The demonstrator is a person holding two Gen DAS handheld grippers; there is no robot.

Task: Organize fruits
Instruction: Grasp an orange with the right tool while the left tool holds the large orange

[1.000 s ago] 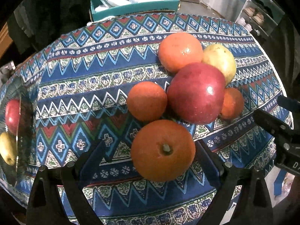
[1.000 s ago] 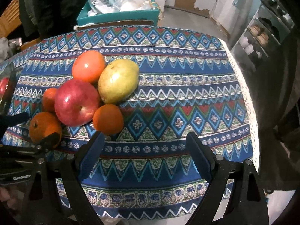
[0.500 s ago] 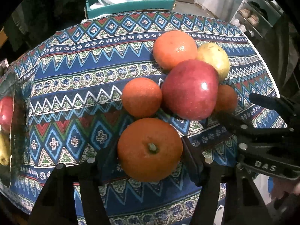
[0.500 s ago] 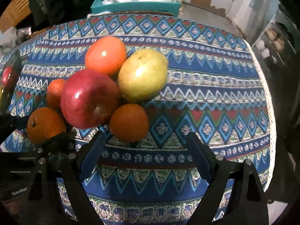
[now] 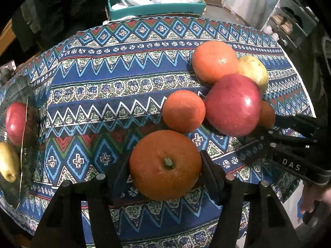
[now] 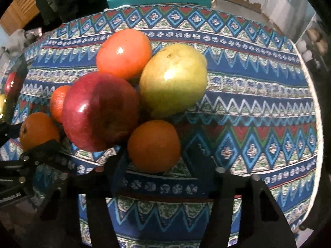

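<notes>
Left wrist view, bottom centre: left gripper (image 5: 165, 171), black two-finger tool, clamped on a large stemmed orange (image 5: 165, 164); both pads press its sides, fruit resting on the blue zigzag-patterned tablecloth (image 5: 115, 78).

Right wrist view, bottom centre: right gripper (image 6: 154, 161). Its jaws have just been closing around a small round orange (image 6: 154, 145). Left finger meets the fruit's side; the right finger sits just beside it, contact there unclear in the dim blur. Reads as gripped.

Just beyond, mid-frame: shiny red apple (image 6: 100, 111) touching the small orange, with a yellow-green pear (image 6: 173, 80) to its right and a glossy orange-red round fruit (image 6: 124, 53) behind. A second small orange (image 5: 183, 111) lies left of the apple in the left view.

Left edge of the left view: a dark glass bowl (image 5: 31, 95) holding another red apple (image 5: 15, 123) and a yellow fruit (image 5: 8, 165).

Top of frame, past the table's far edge: teal box (image 5: 157, 10) with plastic bags.
</notes>
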